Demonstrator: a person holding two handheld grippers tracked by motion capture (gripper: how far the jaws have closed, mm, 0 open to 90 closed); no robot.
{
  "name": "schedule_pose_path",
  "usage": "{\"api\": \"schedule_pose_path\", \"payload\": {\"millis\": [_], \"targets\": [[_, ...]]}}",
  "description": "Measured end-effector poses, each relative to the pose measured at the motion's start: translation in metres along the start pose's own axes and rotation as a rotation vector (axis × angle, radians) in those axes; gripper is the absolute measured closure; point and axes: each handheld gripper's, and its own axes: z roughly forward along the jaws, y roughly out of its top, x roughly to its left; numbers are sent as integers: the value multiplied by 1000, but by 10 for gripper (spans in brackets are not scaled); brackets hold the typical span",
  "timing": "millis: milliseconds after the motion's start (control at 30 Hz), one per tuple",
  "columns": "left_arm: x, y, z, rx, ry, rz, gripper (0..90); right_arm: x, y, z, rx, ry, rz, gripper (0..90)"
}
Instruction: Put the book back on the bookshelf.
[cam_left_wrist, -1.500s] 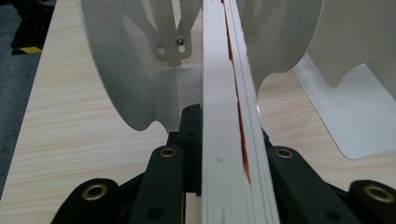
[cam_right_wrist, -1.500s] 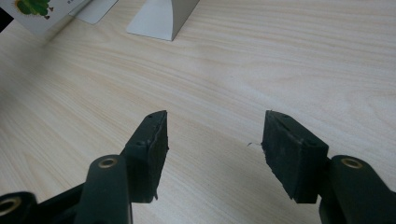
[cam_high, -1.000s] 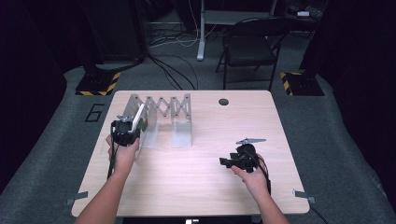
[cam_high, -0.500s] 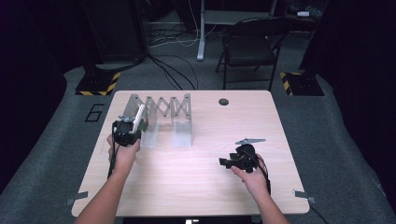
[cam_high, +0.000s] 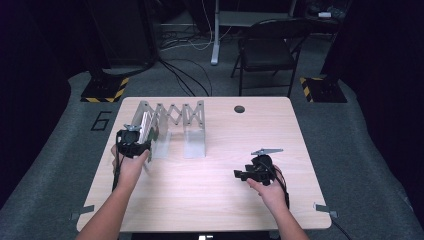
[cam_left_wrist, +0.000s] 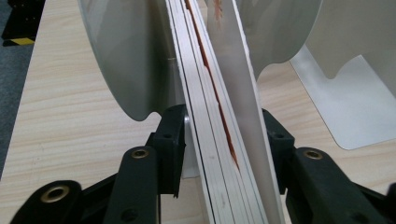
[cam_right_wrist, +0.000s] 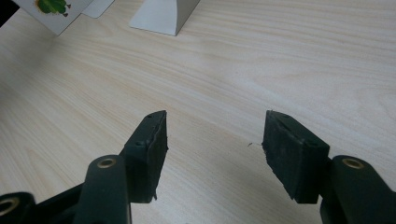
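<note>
A silver accordion rack (cam_high: 185, 117) stands at the table's back left. A thin white book (cam_left_wrist: 219, 93) with a red-marked edge stands upright in its left end, between two metal dividers (cam_left_wrist: 126, 56). My left gripper (cam_high: 134, 142) reaches around the book's lower edge. Its jaws have just been opening, and the book (cam_high: 147, 131) is between the pads (cam_left_wrist: 170, 140) with a small gap on each side. My right gripper (cam_high: 240, 175) rests low over the bare table at the right. It is open, with nothing in the right gripper (cam_right_wrist: 215, 140).
The wooden table (cam_high: 210, 200) has a round cable hole (cam_high: 239, 109) at its back edge. One rack foot (cam_right_wrist: 163, 14) and a card with a green picture (cam_right_wrist: 53, 9) lie ahead of the right gripper. A folding chair (cam_high: 267, 47) stands behind the table.
</note>
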Motion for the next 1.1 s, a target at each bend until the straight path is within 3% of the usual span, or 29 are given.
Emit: {"api": "schedule_pose_path", "payload": {"millis": [533,1100], "targets": [[-2,-5,-7,19,-11,21,488,0,0,0,0,1,2,401],[1,-27,-8,16,-21,18,462,1,0,0,4,3,9,401]]}}
